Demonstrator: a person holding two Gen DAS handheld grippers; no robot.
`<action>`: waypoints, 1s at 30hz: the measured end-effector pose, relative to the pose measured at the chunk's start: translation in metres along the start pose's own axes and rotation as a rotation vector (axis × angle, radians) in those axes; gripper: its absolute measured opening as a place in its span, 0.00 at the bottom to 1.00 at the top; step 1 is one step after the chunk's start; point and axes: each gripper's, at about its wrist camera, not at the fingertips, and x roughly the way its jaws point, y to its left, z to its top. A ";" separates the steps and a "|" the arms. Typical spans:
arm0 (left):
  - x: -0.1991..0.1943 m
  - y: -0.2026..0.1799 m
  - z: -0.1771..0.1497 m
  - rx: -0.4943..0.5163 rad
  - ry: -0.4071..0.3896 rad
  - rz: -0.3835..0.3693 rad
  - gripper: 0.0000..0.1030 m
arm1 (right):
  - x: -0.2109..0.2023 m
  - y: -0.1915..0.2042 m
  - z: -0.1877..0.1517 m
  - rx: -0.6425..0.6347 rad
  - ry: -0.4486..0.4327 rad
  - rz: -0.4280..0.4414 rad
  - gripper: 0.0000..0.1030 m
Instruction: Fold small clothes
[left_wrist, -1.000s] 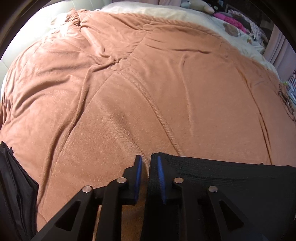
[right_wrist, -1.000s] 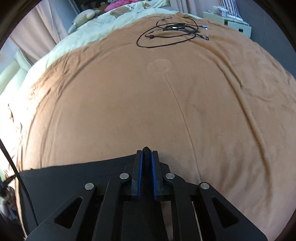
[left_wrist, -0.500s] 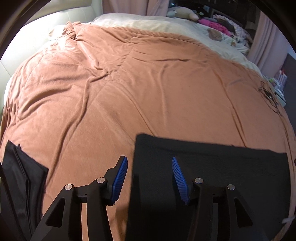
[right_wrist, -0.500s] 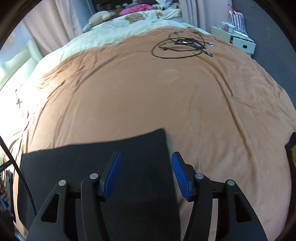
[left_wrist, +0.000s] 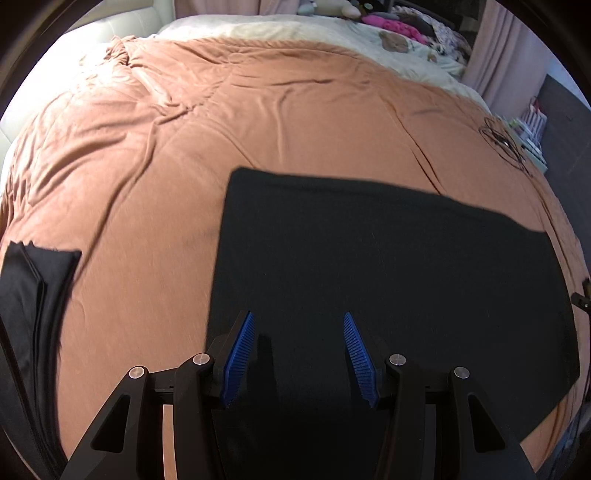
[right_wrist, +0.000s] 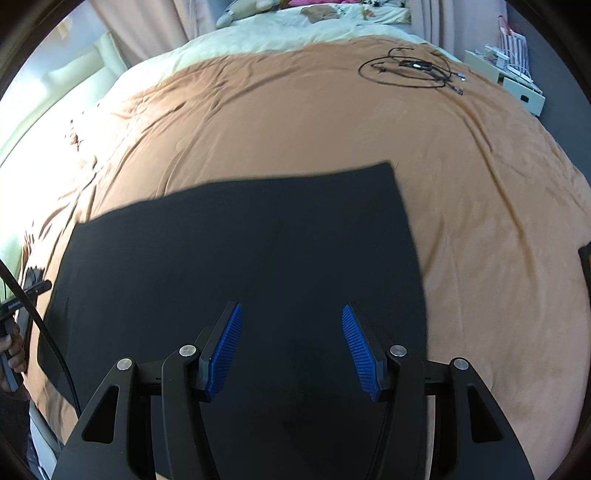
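Note:
A black garment (left_wrist: 388, 258) lies flat as a wide rectangle on the brown bedspread (left_wrist: 184, 166); it also shows in the right wrist view (right_wrist: 240, 251). My left gripper (left_wrist: 297, 336) is open and empty, held above the garment's left part. My right gripper (right_wrist: 291, 332) is open and empty above the garment's right part. A second black garment (left_wrist: 33, 280), folded, lies at the left edge of the left wrist view.
A coil of black cable (right_wrist: 413, 70) lies on the bedspread far right, also seen in the left wrist view (left_wrist: 506, 142). Pillows and soft toys (left_wrist: 391, 26) are at the head of the bed. A white drawer unit (right_wrist: 517, 81) stands beside the bed.
Both grippers opened and let go of the black garment's far edge, then pulled back and rose. The garment now lies flat on the bedspread.

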 end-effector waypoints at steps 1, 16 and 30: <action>0.000 -0.003 -0.005 0.013 0.008 0.002 0.51 | -0.001 0.001 -0.002 -0.009 0.007 -0.005 0.53; -0.017 0.007 -0.093 0.076 0.069 0.054 0.53 | -0.023 0.012 -0.077 -0.057 0.065 -0.087 0.53; -0.048 0.032 -0.132 0.007 0.077 0.005 0.54 | -0.062 0.001 -0.131 0.016 0.052 -0.097 0.53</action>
